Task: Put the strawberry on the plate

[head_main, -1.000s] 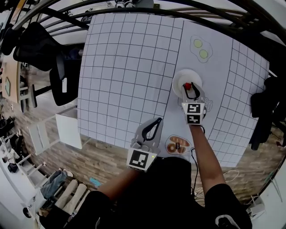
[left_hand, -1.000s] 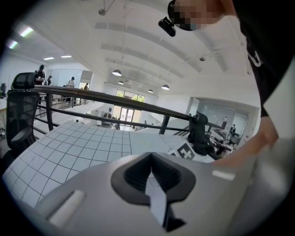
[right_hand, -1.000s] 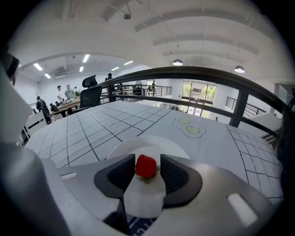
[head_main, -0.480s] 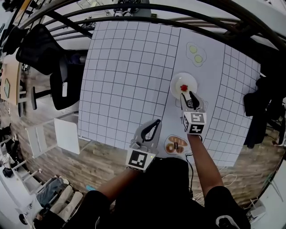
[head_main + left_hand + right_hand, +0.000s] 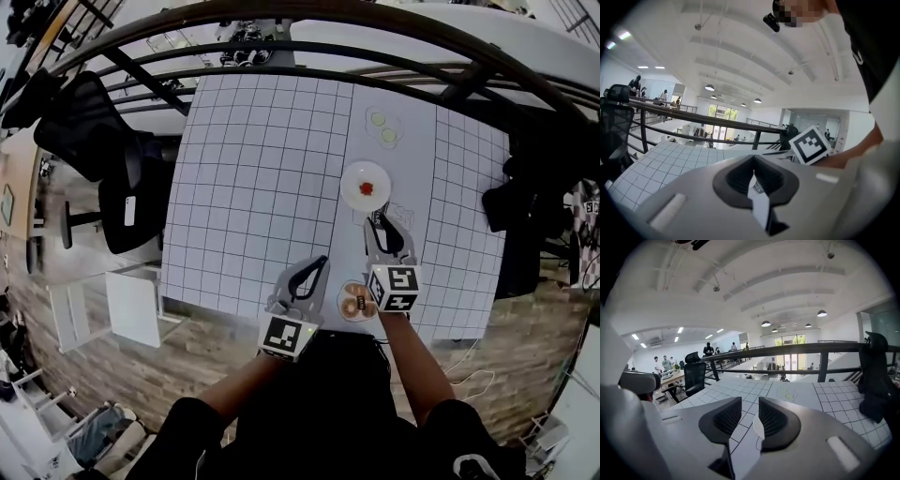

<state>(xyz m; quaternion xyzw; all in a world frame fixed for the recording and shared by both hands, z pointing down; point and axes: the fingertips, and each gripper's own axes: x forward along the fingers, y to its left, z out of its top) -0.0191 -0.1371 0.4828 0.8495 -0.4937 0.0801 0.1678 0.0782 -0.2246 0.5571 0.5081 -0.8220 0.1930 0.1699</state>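
The red strawberry (image 5: 367, 187) lies on the small white plate (image 5: 353, 178) on the table's right half in the head view. My right gripper (image 5: 378, 219) hovers just on the near side of the plate, apart from it. Its jaws are closing, with a gap and nothing between them. In the right gripper view, the right gripper (image 5: 750, 404) shows only the gridded table through that gap, and the strawberry is hidden. My left gripper (image 5: 321, 262) sits at the table's near edge, shut and empty. In its own view, the left gripper (image 5: 753, 172) has its pads together.
A gridded white sheet (image 5: 262, 187) covers the table. A card with two green circles (image 5: 384, 127) lies beyond the plate, and a card with brown rings (image 5: 356, 305) lies by the right gripper. A black chair (image 5: 103, 169) stands at the left, a dark jacket (image 5: 525, 216) at the right, and a railing behind.
The right gripper has drawn back from over the plate toward me, leaving the strawberry on the plate, and its jaws have narrowed. The left gripper has stayed put.
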